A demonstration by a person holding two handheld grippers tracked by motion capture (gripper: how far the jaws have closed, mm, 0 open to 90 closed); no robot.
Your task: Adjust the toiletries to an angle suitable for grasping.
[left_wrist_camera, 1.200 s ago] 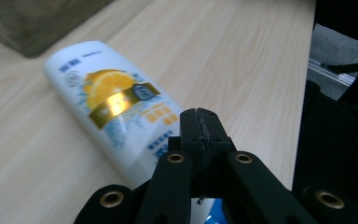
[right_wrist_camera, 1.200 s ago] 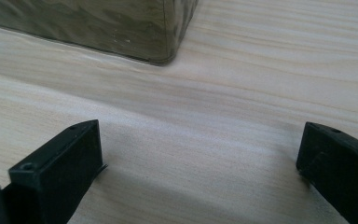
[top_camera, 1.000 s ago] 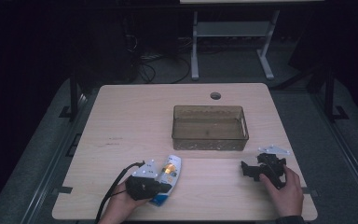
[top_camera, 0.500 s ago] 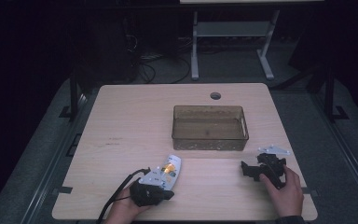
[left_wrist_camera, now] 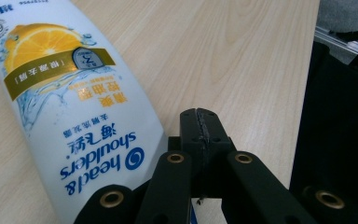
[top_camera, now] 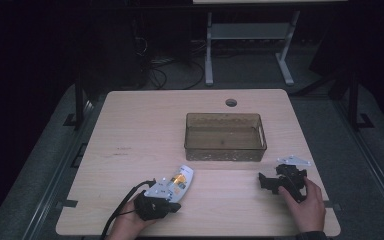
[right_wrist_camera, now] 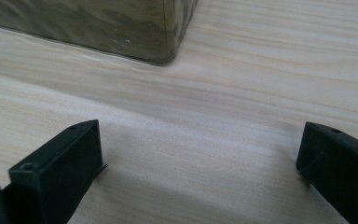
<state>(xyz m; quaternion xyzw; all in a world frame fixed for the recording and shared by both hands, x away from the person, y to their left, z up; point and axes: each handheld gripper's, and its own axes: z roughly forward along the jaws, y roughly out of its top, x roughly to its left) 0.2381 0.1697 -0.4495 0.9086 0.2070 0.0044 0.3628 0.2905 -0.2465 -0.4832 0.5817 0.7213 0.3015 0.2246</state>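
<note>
Roughly, left to right across the desk:

Left hand-held gripper (top_camera: 164,200): near the front edge of the light wooden desk (top_camera: 145,125), in the person's left hand, cable trailing off toward the front. Its jaws are pressed together with nothing between them; in the left gripper view the two black tips meet in a single seam (left_wrist_camera: 200,128).

White plastic shampoo bottle with an orange-slice label (top_camera: 176,182): lies flat on the desk, just beside the closed jaws and to their left in the left gripper view (left_wrist_camera: 70,116). I cannot tell whether its side touches the linkage. Its long axis runs from the left hand-held gripper diagonally away, toward the bin.

Key relation: the bottle lies alongside the jaws, not between them, so by my judgement a grasp would need the jaws spread and shifted sideways across the bottle's narrow width. The left hand is clearly the nearer one.

Translucent brownish rectangular plastic bin (top_camera: 225,136): stands mid-desk, beyond the bottle and a little to the right, with nothing inside.

Right hand-held gripper (top_camera: 272,182): rests on the desk in front of the bin's right corner, well apart from the bottle. Its jaws are spread wide over bare wood (right_wrist_camera: 200,163), holding nothing.
</note>
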